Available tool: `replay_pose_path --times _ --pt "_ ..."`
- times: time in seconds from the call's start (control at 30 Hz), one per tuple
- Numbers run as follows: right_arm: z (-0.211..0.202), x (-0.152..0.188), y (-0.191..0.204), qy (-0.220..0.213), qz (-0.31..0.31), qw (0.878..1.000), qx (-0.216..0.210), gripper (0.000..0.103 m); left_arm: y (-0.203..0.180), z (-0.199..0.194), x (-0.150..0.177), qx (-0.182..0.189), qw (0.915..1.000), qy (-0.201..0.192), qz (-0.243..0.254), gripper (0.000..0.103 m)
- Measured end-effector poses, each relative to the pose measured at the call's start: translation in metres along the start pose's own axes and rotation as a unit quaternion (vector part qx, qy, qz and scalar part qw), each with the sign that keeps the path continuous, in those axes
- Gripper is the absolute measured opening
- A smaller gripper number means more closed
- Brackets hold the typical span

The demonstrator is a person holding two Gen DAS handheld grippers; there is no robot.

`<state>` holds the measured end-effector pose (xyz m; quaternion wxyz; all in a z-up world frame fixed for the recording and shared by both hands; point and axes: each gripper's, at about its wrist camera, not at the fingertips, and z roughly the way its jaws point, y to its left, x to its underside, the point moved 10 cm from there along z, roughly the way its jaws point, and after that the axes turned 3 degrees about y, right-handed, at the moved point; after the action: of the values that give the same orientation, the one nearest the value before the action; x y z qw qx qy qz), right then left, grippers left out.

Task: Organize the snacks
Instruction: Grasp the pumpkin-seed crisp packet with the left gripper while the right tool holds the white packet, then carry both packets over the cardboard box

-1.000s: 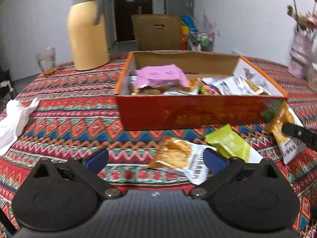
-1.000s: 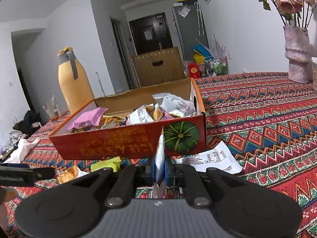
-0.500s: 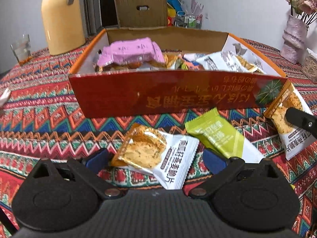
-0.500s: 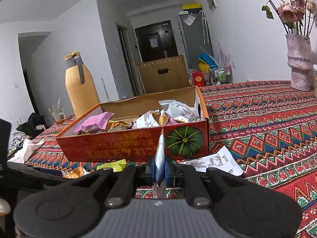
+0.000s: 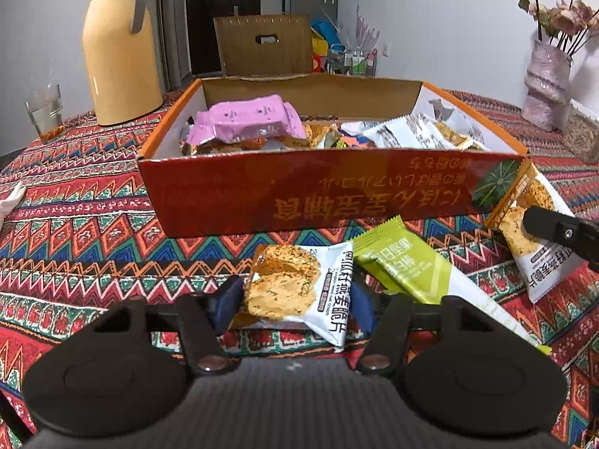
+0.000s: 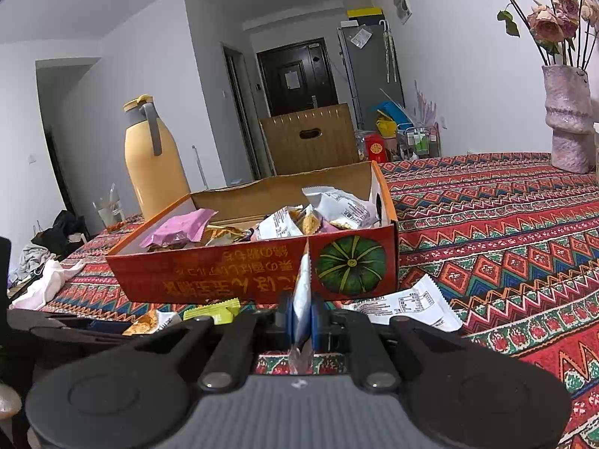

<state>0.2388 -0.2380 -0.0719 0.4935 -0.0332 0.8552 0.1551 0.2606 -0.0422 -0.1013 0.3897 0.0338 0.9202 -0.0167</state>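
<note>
Snacks and box (image 5: 337, 194) on patterned table
My left gripper (image 5: 295, 299) straddles a cracker pack (image 5: 299, 284), unclenched; my right gripper (image 6: 301, 318) pinches a packet (image 6: 303, 292).

Left gripper (image 5: 297, 301) level, jaws part-closed at 9 and 3 o'clock; right gripper (image 6: 302, 318) level, jaws clamped together.

Orange snack box (image 5: 329, 191) holds mixed packets; oat-crisp packet (image 5: 299, 288) and green packet (image 5: 404, 265) lie flat before it.
</note>
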Motion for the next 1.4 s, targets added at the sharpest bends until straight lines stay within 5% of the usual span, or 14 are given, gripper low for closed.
replay_pose_path --times 0.23,0.3,0.5,1.0,1.4 --pt "-0.002 -0.001 0.002 -0.010 -0.004 1.000 -0.001 0.009 0.005 -0.017 -0.004 -0.003 0.9998 -0.019 -0.009 0.041" --pt "-0.002 -0.002 0.003 -0.012 -0.006 1.000 -0.002 0.009 0.007 -0.023 -0.007 0.001 0.9995 -0.028 -0.012 0.025" --pt "-0.003 -0.004 0.007 -0.017 -0.015 1.000 0.002 0.009 0.010 -0.043 -0.013 0.012 0.9984 -0.051 -0.019 0.011" --pt "-0.021 -0.052 0.031 -0.058 -0.054 0.997 0.004 0.009 0.002 -0.089 -0.071 0.026 0.9909 -0.130 -0.025 0.011" --pt "0.017 -0.104 0.048 -0.073 -0.064 0.995 0.000 0.009 0.008 -0.063 -0.121 0.014 0.9877 -0.146 -0.054 0.011"
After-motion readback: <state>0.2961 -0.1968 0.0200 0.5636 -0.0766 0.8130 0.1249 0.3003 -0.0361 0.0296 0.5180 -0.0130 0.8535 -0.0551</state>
